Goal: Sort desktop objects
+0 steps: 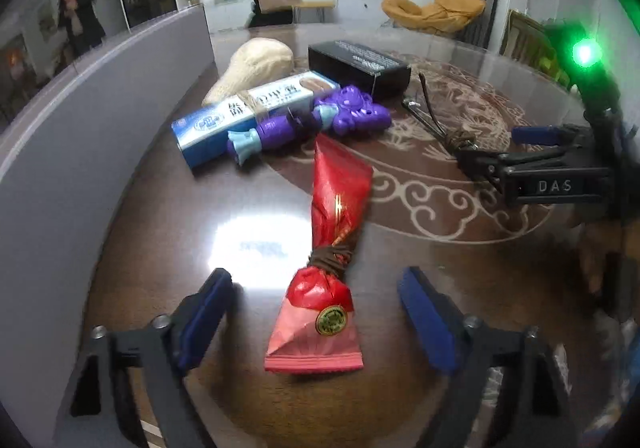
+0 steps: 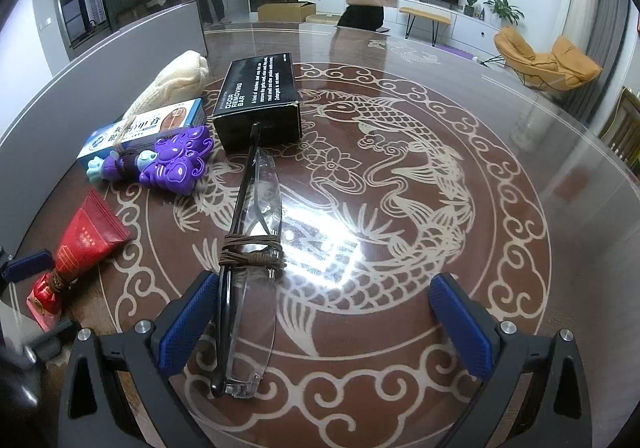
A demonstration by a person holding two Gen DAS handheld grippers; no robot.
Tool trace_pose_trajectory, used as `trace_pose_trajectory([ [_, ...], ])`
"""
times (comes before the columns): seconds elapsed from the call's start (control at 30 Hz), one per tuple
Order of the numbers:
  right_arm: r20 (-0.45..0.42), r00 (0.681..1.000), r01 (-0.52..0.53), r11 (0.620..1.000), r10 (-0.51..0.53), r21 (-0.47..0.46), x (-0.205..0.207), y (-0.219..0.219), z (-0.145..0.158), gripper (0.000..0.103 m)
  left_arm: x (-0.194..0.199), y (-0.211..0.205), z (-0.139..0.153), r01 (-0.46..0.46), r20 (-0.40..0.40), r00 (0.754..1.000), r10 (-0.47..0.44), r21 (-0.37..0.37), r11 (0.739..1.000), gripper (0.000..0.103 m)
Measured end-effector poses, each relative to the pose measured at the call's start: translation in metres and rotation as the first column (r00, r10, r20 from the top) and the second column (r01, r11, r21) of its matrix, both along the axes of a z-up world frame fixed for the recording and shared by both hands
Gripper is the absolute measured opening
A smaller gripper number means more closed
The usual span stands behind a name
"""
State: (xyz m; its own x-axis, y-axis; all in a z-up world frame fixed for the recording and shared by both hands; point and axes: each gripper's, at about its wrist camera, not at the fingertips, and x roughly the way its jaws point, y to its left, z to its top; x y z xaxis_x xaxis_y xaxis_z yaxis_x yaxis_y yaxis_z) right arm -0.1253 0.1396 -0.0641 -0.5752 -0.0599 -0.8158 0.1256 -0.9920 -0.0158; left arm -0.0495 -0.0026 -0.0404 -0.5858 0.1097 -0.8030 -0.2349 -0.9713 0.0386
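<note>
A red packet (image 1: pixel 324 272) tied with brown cord lies on the round table, its lower end between the blue pads of my open left gripper (image 1: pixel 316 312). The packet also shows in the right wrist view (image 2: pixel 76 248). Folded glasses (image 2: pixel 248 280) bound with brown cord lie between the jaws of my open right gripper (image 2: pixel 324 316), close to its left pad (image 2: pixel 184 324). The right gripper (image 1: pixel 492 156) and the glasses (image 1: pixel 428 116) also show in the left wrist view. A purple toy (image 1: pixel 320 120), a blue-and-white box (image 1: pixel 248 112), a black box (image 1: pixel 360 66) and a cream knitted item (image 1: pixel 256 64) lie behind.
A grey partition (image 1: pixel 100 96) borders the table's left side. The table top (image 2: pixel 420 188) bears a fish pattern under glass. People stand in the room beyond, with a yellow chair (image 2: pixel 548 60) and a TV at the back.
</note>
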Motion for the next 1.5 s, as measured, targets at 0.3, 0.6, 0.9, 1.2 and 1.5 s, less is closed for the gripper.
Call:
trace_pose_trajectory([
  [0.3, 0.000, 1.000, 0.000, 1.000, 0.000, 0.000, 0.0003, 0.0000, 0.0000, 0.103, -0.0084, -0.0055, -0.0062, -0.021, 0.041, 0.999, 0.019, 0.034, 0.999, 0.103],
  [0.6, 0.000, 1.000, 0.000, 1.000, 0.000, 0.000, 0.0008, 0.0004, 0.0003, 0.103, -0.0099, -0.0040, -0.0058, -0.019, 0.041, 0.999, 0.018, 0.034, 0.999, 0.103],
  [0.9, 0.001, 1.000, 0.000, 1.000, 0.000, 0.000, 0.0012, 0.0005, 0.0004, 0.103, -0.0092, -0.0057, -0.0055, -0.021, 0.039, 0.999, 0.020, 0.032, 0.999, 0.103],
  [1.2, 0.001, 1.000, 0.000, 1.000, 0.000, 0.000, 0.0014, 0.0003, 0.0005, 0.103, -0.0086, -0.0065, -0.0050, -0.022, 0.039, 0.999, 0.021, 0.032, 0.999, 0.103],
  [1.5, 0.001, 1.000, 0.000, 1.000, 0.000, -0.001, 0.0017, 0.0003, 0.0005, 0.103, -0.0082, -0.0077, -0.0043, -0.023, 0.039, 0.999, 0.021, 0.032, 0.999, 0.103],
])
